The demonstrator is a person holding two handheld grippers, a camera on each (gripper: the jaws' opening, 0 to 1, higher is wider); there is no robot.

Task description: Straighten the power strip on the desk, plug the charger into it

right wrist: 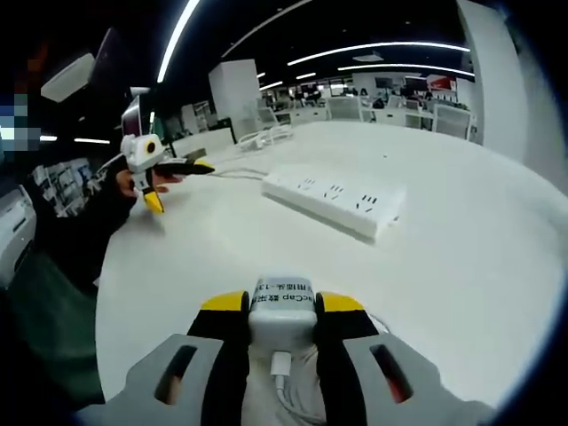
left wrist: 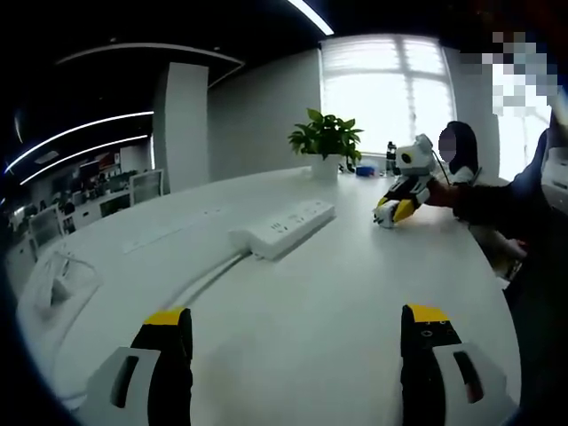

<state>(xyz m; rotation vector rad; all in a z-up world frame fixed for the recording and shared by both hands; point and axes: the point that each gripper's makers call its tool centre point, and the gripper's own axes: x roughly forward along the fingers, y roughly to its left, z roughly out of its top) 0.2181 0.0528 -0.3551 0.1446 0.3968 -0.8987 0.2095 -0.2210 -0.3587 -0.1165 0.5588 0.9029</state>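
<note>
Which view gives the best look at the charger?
The right gripper view: the white charger sits clamped between the right gripper's jaws, label and cable visible. In the left gripper view, it's a small white shape in the distant right gripper.

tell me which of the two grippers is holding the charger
The right gripper: its yellow-tipped jaws are shut on the white charger. The left gripper has its jaws spread apart with nothing between them, short of the power strip.
</note>
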